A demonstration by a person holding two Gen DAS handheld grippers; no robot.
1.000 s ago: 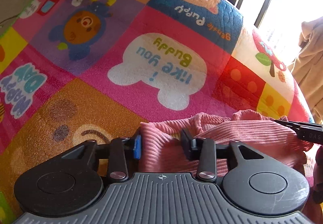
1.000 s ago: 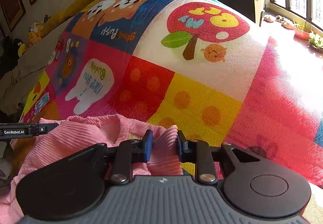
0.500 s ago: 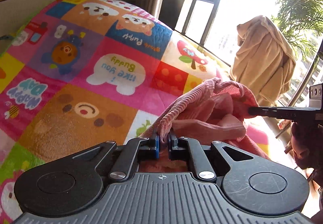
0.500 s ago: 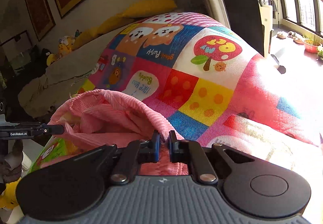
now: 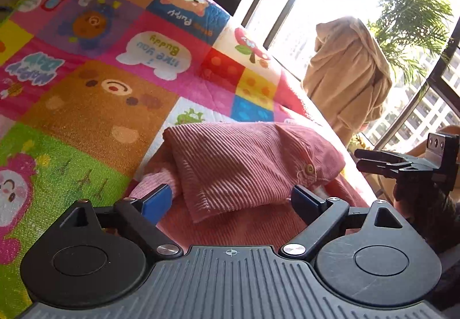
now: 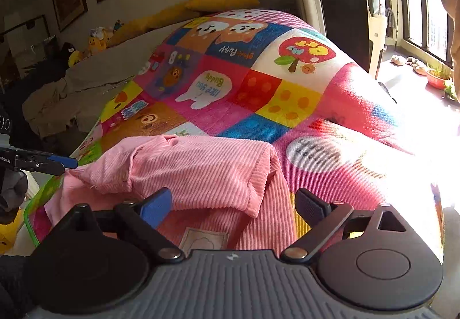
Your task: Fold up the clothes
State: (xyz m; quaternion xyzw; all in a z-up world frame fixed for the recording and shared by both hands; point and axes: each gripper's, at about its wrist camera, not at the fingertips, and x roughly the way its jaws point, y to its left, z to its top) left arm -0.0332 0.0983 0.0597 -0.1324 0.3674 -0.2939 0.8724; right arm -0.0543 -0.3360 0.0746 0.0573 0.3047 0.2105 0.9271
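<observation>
A pink ribbed garment (image 5: 247,166) lies folded over on itself on the colourful cartoon quilt (image 5: 95,106); a button shows near its right fold. In the left wrist view my left gripper (image 5: 234,199) hovers just short of the folded edge, its jaws opening wide with no pad pressing the cloth. In the right wrist view the same garment (image 6: 195,172) lies doubled, a sewn label visible below the fold. My right gripper (image 6: 234,205) is likewise opening, wide apart, the cloth lying loose between and below the fingers. Each gripper shows at the edge of the other's view.
A beige robe (image 5: 348,74) hangs by the bright window with a palm (image 5: 414,17) behind it. Yellow pillows (image 6: 221,0) and soft toys (image 6: 95,43) sit at the bed's head, a crumpled beige cloth (image 6: 57,100) at its left side. The quilt drops off near the garment's edge.
Both grippers carried the far edge of the garment back toward me, folding it over, then let go. Their jaws went from shut on the cloth to wide apart.
</observation>
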